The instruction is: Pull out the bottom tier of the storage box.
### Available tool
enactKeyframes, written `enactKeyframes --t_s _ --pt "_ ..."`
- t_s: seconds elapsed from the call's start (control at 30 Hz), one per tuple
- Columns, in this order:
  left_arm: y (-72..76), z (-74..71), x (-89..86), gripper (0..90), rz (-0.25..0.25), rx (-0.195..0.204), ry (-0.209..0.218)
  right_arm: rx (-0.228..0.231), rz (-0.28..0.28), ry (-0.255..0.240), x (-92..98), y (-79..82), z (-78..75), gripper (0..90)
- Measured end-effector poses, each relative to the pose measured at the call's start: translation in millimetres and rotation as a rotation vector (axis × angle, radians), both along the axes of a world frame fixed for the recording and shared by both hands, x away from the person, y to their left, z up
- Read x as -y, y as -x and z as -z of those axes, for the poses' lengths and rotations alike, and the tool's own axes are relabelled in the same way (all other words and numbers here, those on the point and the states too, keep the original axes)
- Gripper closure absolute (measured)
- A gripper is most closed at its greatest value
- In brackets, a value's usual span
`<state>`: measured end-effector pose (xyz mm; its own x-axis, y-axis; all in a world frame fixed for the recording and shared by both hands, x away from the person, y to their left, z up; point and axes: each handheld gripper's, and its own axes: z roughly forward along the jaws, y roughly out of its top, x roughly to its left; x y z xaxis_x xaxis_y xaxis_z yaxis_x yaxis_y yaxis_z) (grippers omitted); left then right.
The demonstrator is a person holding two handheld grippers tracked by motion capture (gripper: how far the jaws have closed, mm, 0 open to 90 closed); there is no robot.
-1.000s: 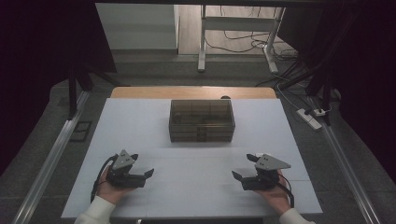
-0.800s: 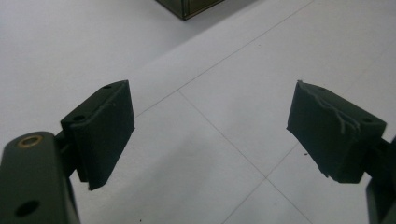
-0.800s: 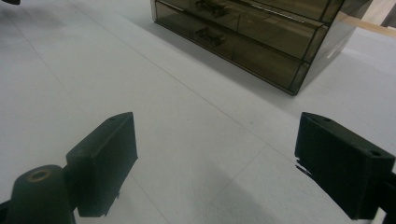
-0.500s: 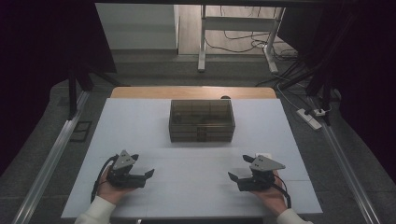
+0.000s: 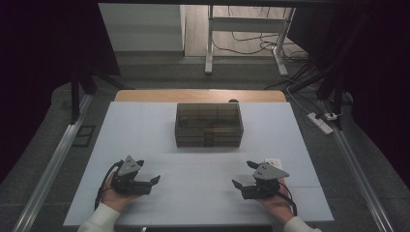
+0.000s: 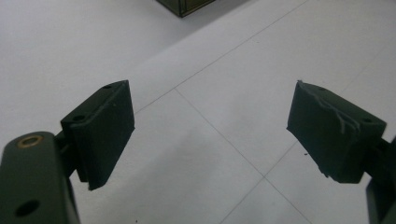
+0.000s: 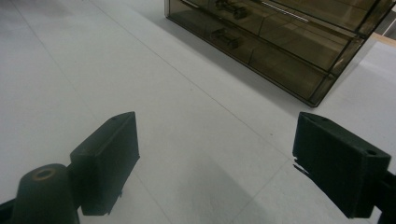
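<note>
A smoky, see-through drawer box (image 5: 209, 124) stands at the middle of the white table (image 5: 145, 125), toward the far side. My left gripper (image 5: 149, 173) rests near the front left in a hand and points right, its jaws open and empty. My right gripper (image 5: 243, 174) is held near the front right and points left, open and empty too. In the left gripper view, the gripper (image 6: 210, 126) looks over bare tabletop, with a corner of the box (image 6: 187, 5) at the top edge. In the right gripper view, the gripper (image 7: 215, 154) faces the box (image 7: 280, 42), whose drawers hold small dark parts.
A small white label (image 5: 271, 162) lies on the table just behind the right gripper. A power strip (image 5: 321, 121) and cables lie on the floor to the right. A table frame (image 5: 209, 43) stands behind. Open tabletop separates the two grippers.
My right gripper has slid a little to the left. The left gripper and the box have stayed put.
</note>
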<state>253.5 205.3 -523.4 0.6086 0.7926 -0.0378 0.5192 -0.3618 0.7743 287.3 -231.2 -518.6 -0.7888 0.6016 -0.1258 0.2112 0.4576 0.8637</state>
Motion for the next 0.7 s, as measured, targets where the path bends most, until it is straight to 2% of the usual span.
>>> enactKeyframes --t_s 0.37,0.7 --pt "-0.6 0.6 1.1 14.5 0.001 -0.001 -0.001 0.009 -0.004 0.002 -5.9 -0.9 0.1 15.0" --pt "-0.4 1.0 1.0 14.5 -0.002 0.000 0.000 0.033 -0.030 0.017 -20.4 -2.9 1.2 15.8"
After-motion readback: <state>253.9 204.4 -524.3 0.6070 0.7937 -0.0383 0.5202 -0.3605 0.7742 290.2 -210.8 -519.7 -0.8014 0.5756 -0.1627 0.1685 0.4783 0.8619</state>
